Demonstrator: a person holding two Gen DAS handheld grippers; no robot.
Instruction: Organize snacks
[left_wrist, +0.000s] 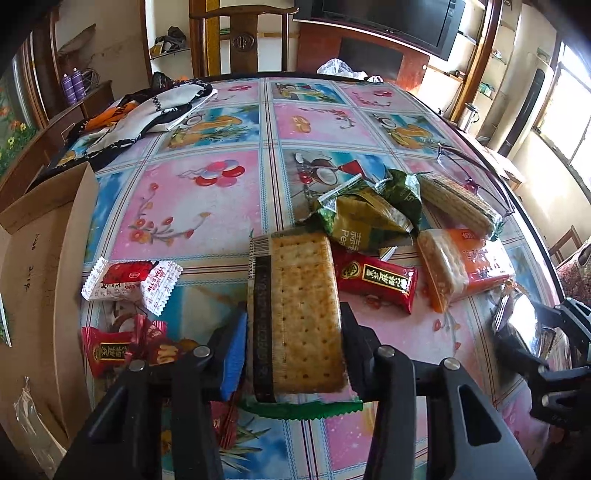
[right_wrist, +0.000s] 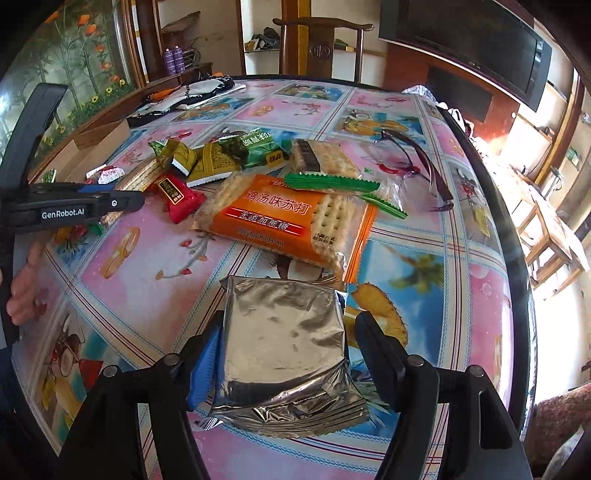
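Left hand-held gripper (left_wrist: 293, 343): jaws pinch a long clear-wrapped cracker pack with green crimped ends (left_wrist: 299, 317) by its two long sides; blue pad on one side, black finger on the other, both touching the wrapper. Pack lies lengthwise along the fingers, over the table w/ a glossy pink-and-blue fruit-print cover (left_wrist: 207, 199). Right hand-held gripper (right_wrist: 284, 354): jaws spread, a square silver foil snack pack (right_wrist: 284, 350) betw. them; blue pad sits at the pack's left edge, black finger on the right stands apart from it w/ a visible gap. Foil pack rests flat on the table, near front edge. Just beyond it: orange soda-cracker pack w/ Chinese print (right_wrist: 288, 218), flat on the table. Farther back: a pile of green and gold wrapped snacks (right_wrist: 221, 155), a red wrapped candy (right_wrist: 177, 195), a second clear cracker pack (right_wrist: 321, 155). Purple-framed eyeglasses (right_wrist: 417, 166) lie to the right of the pile. Brown cardboard box (left_wrist: 40, 266), flap open, stands at the table's left side; small red-and-white candies (left_wrist: 129, 284) lie just beside it. A folded black-and-white cloth (left_wrist: 155, 110) lies at the far left of the table.
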